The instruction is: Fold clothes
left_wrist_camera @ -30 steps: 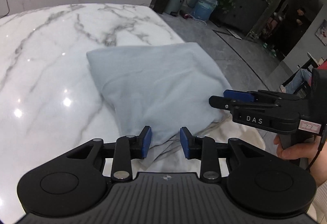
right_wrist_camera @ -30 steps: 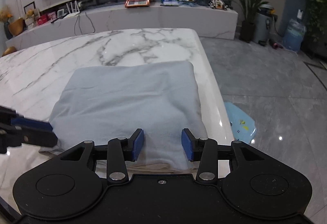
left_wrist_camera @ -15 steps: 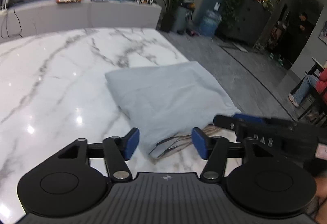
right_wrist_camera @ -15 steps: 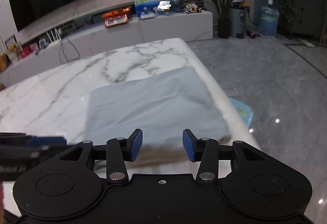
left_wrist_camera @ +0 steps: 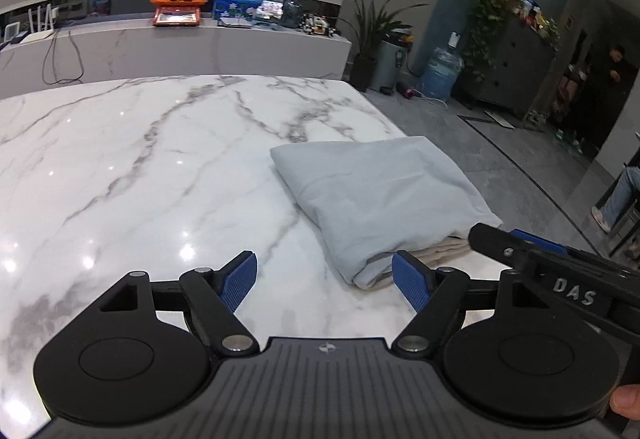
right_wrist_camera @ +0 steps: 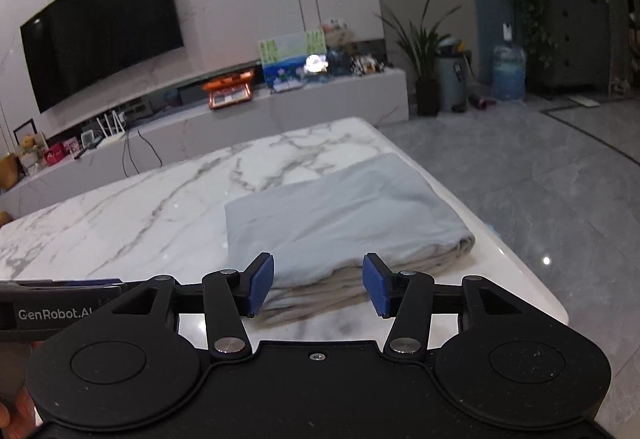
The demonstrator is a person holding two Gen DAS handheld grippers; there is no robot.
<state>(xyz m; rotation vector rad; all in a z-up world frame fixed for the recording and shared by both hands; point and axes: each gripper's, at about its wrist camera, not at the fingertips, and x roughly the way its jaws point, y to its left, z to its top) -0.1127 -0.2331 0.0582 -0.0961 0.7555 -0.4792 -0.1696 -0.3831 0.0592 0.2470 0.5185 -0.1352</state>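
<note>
- spanning most of both views, the white marble table [left_wrist_camera: 140, 175] has grey veins and glare spots from the ceiling lights.
- lying on the table near its right-hand edge, the folded grey garment [left_wrist_camera: 380, 195] forms a thick rectangular bundle; paler beige layers show at its near edge in the right wrist view [right_wrist_camera: 344, 223].
- hovering above the table short of the bundle, the left gripper [left_wrist_camera: 324, 281] has blue pads spread wide; its jaws are opening, with only bare marble and the near corner of the cloth seen between them, and nothing is pressed.
- sitting in front of the bundle's near edge, the right gripper [right_wrist_camera: 318, 289] also has its jaws opening; the cloth's edge shows in the gap, apart from both pads, so it holds nothing.
- showing at the right of the left wrist view, the right gripper's black body [left_wrist_camera: 560, 271] reaches toward the garment's near right corner.
- peeking in at the bottom right corner, a fingertip [left_wrist_camera: 626, 401] of the person is visible.
</note>
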